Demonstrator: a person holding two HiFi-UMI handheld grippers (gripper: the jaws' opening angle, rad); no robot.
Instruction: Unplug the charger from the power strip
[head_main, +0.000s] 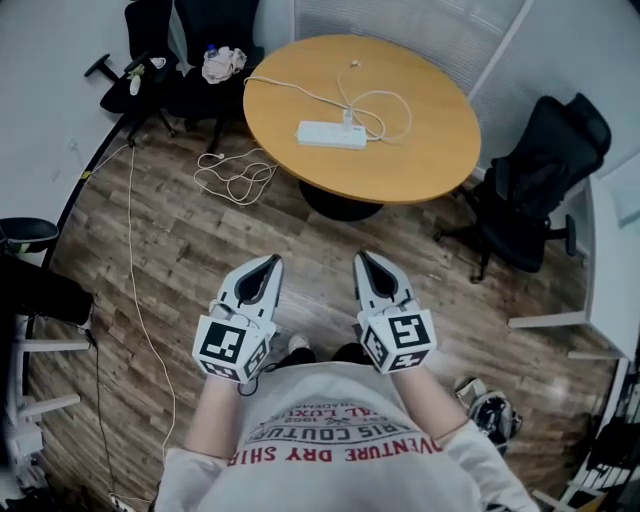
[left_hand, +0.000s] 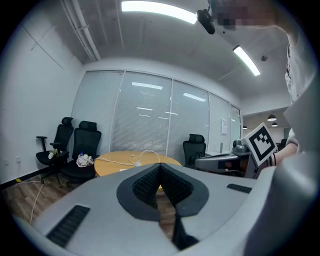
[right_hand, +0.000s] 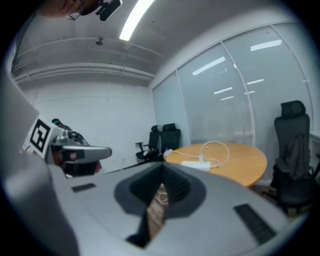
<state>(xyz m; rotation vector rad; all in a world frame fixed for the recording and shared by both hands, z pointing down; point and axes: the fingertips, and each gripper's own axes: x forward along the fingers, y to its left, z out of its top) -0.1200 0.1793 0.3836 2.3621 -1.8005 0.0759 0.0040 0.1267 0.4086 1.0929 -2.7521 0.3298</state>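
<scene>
A white power strip (head_main: 331, 134) lies on the round wooden table (head_main: 420, 160), with a white charger (head_main: 348, 118) plugged into it and its thin cable (head_main: 385, 105) looping beside it. The strip also shows small in the right gripper view (right_hand: 195, 164) and in the left gripper view (left_hand: 135, 163). My left gripper (head_main: 271, 262) and right gripper (head_main: 362, 258) are held side by side over the floor, well short of the table. Both have their jaws together at the tips with nothing held.
Black office chairs stand at the back left (head_main: 150, 40) and at the right of the table (head_main: 540, 180). A white cord (head_main: 235, 180) lies coiled on the wood floor (head_main: 200, 260) left of the table base. White desk frames (head_main: 600, 300) line the right side.
</scene>
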